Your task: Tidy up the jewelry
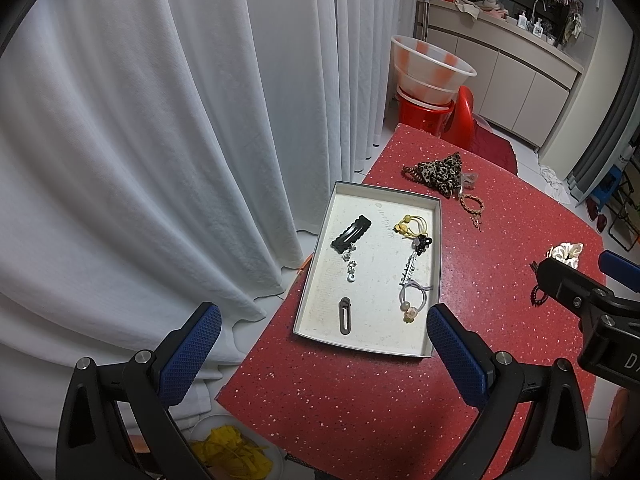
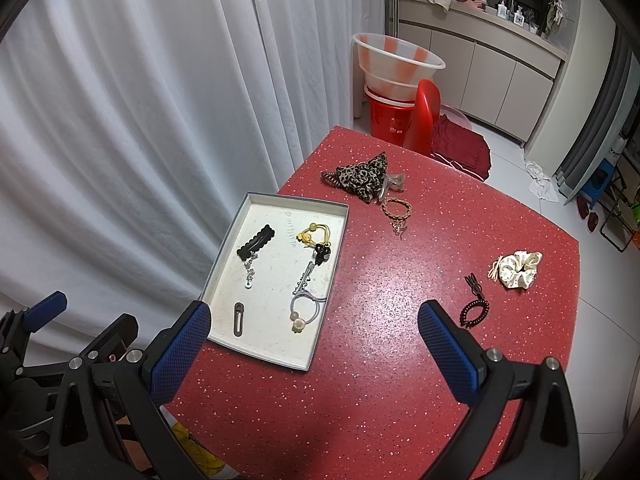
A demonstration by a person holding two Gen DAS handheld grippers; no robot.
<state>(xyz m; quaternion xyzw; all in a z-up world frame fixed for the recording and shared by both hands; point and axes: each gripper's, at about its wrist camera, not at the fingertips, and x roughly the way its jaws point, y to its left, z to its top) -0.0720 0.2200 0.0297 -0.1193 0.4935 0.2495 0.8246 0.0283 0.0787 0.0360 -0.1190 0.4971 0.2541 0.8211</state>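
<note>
L gripper [image 1: 324, 350] & R gripper [image 2: 314, 346] both spread wide, holding nothing

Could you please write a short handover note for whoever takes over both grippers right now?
Left gripper: open, empty, hovering near the tray's near end.
Right gripper: open, empty, above the red table.
Already in the tray: black scalloped clip, slim dark clip, yellow hair tie, grey hair tie and some small pieces.
Still on the table: leopard scrunchie, braided bracelet, cream scrunchie, dark coil tie, small dark clip.
Left to do: move these into the tray.
</note>
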